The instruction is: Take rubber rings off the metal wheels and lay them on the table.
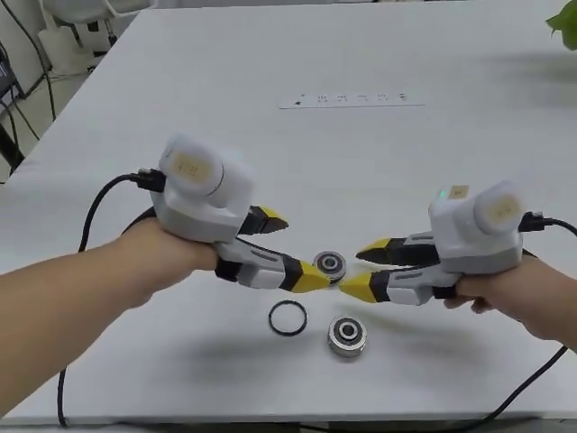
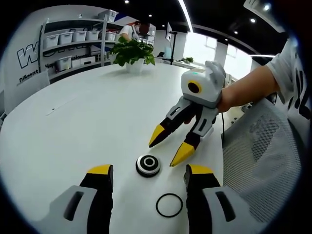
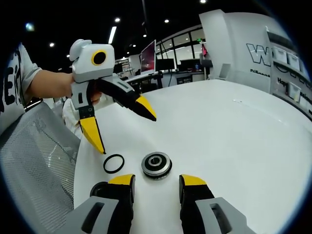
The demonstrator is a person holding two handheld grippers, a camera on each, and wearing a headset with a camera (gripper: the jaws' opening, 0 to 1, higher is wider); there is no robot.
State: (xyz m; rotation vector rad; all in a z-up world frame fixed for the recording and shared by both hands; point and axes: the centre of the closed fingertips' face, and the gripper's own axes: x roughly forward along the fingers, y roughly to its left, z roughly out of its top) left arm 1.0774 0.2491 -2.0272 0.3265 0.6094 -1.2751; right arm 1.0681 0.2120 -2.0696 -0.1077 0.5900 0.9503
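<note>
A small metal wheel (image 1: 329, 264) with a dark rubber ring around it lies flat on the white table (image 1: 361, 171), between the two grippers. My left gripper (image 1: 297, 253) is open and points right at the wheel. My right gripper (image 1: 356, 269) is open too and points left at it. Nearer me lie a loose black rubber ring (image 1: 287, 318) and a second wheel (image 1: 347, 335). In the left gripper view the wheel (image 2: 147, 165) sits just beyond the open jaws, with the ring (image 2: 169, 205) closer. In the right gripper view the wheel (image 3: 156, 165) is ahead and the ring (image 3: 113, 163) to its left.
A flat strip with small markings (image 1: 352, 99) lies farther back on the table. A potted plant (image 2: 134, 51) stands at the far side. Cables trail off both grippers over the near table edge (image 1: 270, 417). A mesh chair (image 3: 34, 156) is beside the table.
</note>
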